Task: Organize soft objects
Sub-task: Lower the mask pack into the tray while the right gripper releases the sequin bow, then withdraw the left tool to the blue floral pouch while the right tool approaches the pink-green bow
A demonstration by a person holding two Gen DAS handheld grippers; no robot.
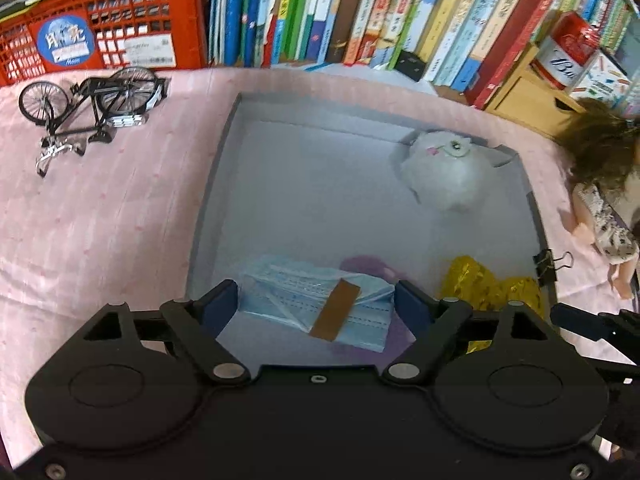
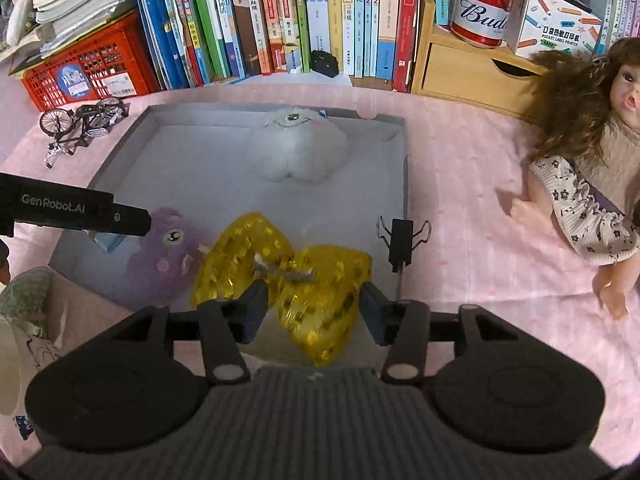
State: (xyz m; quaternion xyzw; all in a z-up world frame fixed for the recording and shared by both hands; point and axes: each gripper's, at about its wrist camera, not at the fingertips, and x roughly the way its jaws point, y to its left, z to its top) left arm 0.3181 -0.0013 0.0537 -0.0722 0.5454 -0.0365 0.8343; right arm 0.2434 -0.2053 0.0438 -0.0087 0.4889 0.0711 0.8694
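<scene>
Right claw (image 2: 310, 312) astride crumpled, gold-sequinned yellow bow (image 2: 280, 268)

In the left wrist view the purple plush toy (image 1: 366, 266) shows only as a blurred patch behind the pack of blue face masks (image 1: 316, 304), and the claw's housing and the box wall cover the lower part of the gold sequined bow (image 1: 486, 288). The doll (image 1: 604, 216) is cut off by the right edge there. In the right wrist view the left claw's arm (image 2: 76, 210) hides all but a corner of the masks, and the book spines (image 2: 280, 16) are too blurred to read.
</scene>
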